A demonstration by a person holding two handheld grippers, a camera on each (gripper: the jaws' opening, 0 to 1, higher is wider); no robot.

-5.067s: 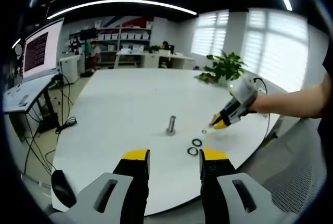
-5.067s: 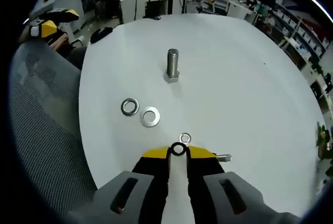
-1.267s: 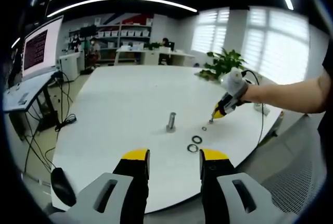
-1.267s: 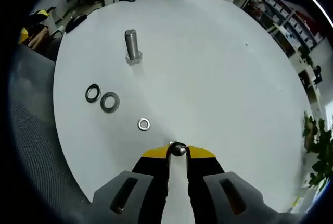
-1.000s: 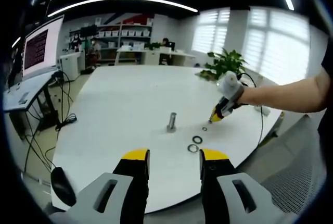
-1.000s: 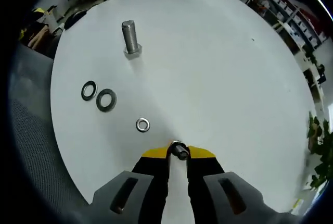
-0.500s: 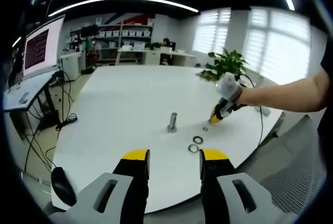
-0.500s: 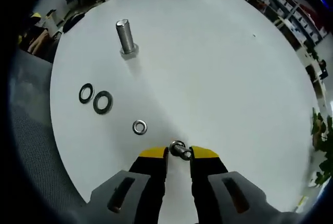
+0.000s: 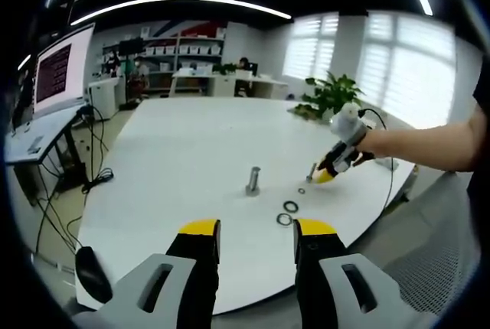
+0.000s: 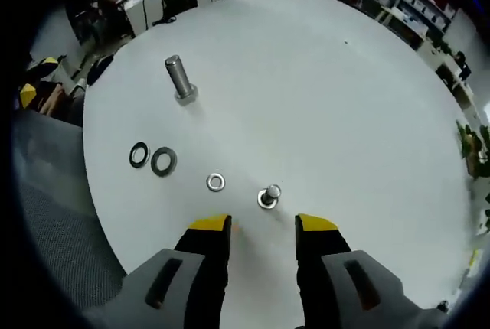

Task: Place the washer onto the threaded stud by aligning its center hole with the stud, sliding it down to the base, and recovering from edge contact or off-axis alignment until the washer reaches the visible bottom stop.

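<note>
Right gripper (image 10: 262, 224) stood with yellow-tipped jaws spread wide, holding nothing, just above the round white table (image 10: 367, 115). A small upright silver stud (image 10: 269, 195) sat on the table just ahead of the jaws. Beside it lay a small silver washer (image 10: 216, 183), then a larger grey washer (image 10: 163, 161) touching a dark ring washer (image 10: 138, 154). A tall threaded steel bolt (image 10: 179, 79) stood farther off. Left gripper (image 9: 256, 235) was also spread, empty, near the table's edge.
</note>
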